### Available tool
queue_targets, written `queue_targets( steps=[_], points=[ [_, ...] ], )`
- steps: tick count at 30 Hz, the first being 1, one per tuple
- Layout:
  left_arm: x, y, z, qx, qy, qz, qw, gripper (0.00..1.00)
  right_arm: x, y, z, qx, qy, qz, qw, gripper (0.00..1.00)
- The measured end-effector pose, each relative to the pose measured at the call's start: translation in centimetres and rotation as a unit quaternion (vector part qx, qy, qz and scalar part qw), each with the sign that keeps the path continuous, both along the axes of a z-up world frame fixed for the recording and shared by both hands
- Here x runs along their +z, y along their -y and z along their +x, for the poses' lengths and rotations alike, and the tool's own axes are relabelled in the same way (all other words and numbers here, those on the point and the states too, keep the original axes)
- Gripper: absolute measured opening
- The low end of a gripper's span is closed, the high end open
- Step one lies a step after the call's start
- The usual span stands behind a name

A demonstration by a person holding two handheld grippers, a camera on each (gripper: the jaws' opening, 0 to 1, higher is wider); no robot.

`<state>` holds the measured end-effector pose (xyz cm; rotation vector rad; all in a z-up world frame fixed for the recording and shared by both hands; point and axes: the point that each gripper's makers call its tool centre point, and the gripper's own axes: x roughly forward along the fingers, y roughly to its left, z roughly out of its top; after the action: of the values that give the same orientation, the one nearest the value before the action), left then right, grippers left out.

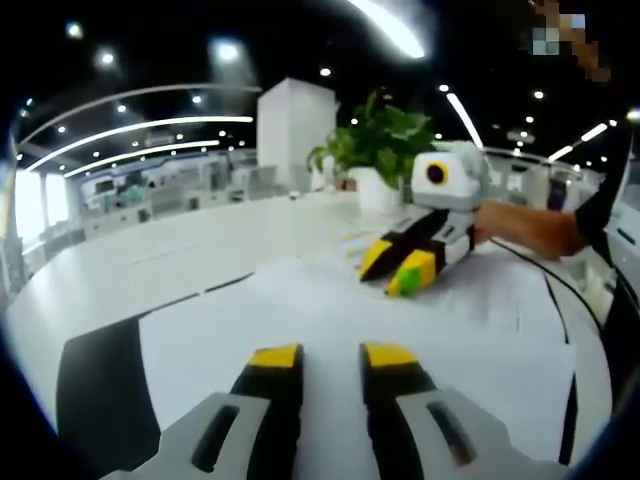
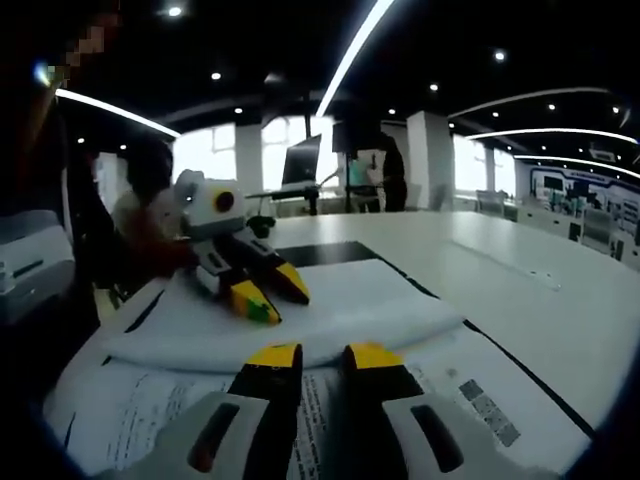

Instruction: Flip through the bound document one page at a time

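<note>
The bound document (image 1: 330, 320) lies open and flat on a smooth white table (image 1: 180, 250), its pages matte white paper over a black mat (image 1: 95, 390). In the right gripper view the near page (image 2: 330, 400) carries fine printed lines and small code marks, and a turned page (image 2: 320, 310) arches up in a soft rounded curl. The document's long axis seems to run across between the two grippers, though the fisheye bend makes that hard to judge.

The left gripper (image 1: 330, 358), grey with yellow-tipped black jaws, hovers over the blank page, jaws a narrow gap apart, gripping nothing. The right gripper (image 2: 320, 357) shows the same slim gap over the printed page, also holding nothing. A leafy potted plant (image 1: 385, 140) stands beyond.
</note>
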<state>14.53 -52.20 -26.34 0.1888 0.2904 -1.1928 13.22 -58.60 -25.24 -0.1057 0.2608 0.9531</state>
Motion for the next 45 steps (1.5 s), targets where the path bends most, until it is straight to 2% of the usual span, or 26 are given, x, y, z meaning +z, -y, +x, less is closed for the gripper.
queue_targets(
  steps=[35,45],
  points=[
    [-0.1,0.0,0.0,-0.001,-0.001,-0.001,1.0,0.24,-0.2,-0.8,-1.5,0.03,0.001,-0.004,0.9995,0.2],
    [-0.1,0.0,0.0,-0.001,-0.001,-0.001,1.0,0.24,-0.2,-1.0,-1.7,0.038,0.004,-0.007,0.9992,0.16]
  ],
)
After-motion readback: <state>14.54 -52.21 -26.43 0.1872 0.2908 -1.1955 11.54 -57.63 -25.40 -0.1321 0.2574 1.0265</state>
